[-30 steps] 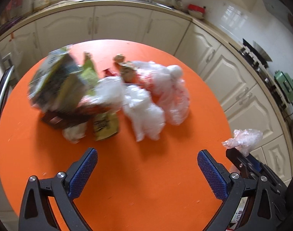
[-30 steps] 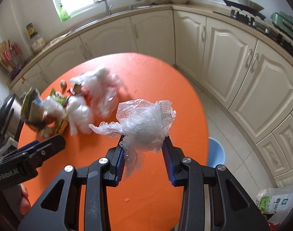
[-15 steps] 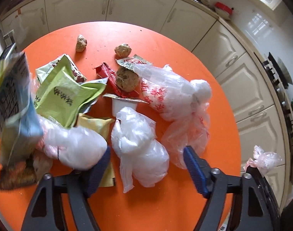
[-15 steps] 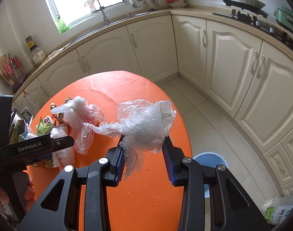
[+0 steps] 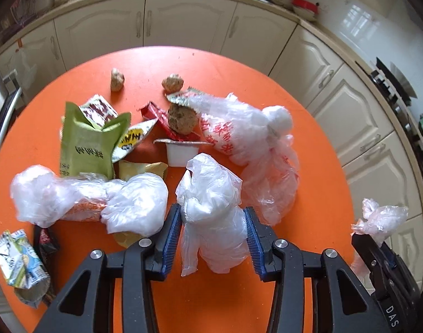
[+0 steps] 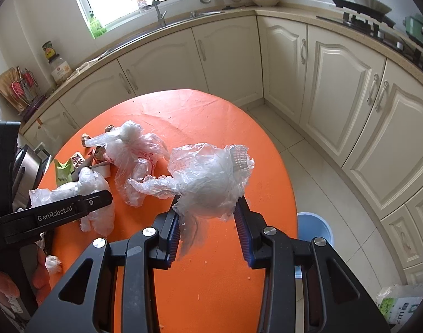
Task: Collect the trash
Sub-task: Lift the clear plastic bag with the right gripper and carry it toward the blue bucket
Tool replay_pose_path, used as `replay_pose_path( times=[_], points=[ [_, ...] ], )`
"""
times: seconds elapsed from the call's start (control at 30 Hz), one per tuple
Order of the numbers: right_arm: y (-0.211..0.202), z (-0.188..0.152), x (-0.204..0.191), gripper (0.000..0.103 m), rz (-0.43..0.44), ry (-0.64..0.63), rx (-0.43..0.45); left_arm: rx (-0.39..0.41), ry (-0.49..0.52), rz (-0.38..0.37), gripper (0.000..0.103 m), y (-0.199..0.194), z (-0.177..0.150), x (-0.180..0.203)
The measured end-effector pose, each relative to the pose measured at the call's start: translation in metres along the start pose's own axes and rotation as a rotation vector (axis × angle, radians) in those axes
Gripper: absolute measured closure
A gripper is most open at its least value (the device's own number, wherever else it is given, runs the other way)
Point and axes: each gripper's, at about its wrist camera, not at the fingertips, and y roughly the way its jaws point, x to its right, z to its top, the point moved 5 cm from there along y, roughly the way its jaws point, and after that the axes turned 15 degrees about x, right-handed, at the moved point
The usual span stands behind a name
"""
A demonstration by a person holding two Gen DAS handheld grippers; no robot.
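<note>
Trash lies piled on a round orange table. My left gripper points down at a knotted white plastic bag. Its jaws are closing, and both blue pads touch the bag's sides. My right gripper is shut on a crumpled clear plastic bag and holds it above the table's right side. That clear bag also shows at the right edge of the left wrist view. One left finger shows in the right wrist view, with a person's hand below it.
Around the held bag lie a red-printed bag, another white bag, a green wrapper, a small white cup, brown lumps and a crushed carton. A blue bin stands on the floor beside the table. Cream cabinets line the walls.
My left gripper moved in over the pile and its wide jaws narrowed onto the white bag. A carton dropped at the left. My right gripper kept its clear bag and shifted sideways.
</note>
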Motion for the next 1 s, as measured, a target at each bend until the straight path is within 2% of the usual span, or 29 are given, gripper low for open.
replay_pose_path(
  times=[0.13,0.27,0.47,0.8,1.0],
  points=[
    [-0.017,-0.001,-0.004,0.066,-0.018,-0.002,0.01,0.056,0.05,-0.025,0.063,-0.027,-0.004,0.012],
    [-0.039,-0.002,-0.006,0.066,-0.036,-0.004,0.029,0.145,0.123,-0.006,0.063,-0.058,-0.012,0.022],
    [-0.072,-0.007,-0.004,0.066,-0.062,-0.001,0.054,0.202,0.171,-0.042,0.063,-0.096,-0.027,0.045],
    [-0.124,-0.015,0.044,0.066,-0.139,0.063,0.108,0.208,0.28,-0.121,0.063,-0.133,-0.064,0.105],
    [-0.145,-0.021,0.092,0.066,-0.208,0.141,0.127,0.174,0.365,-0.161,0.063,-0.127,-0.08,0.152]
  ],
)
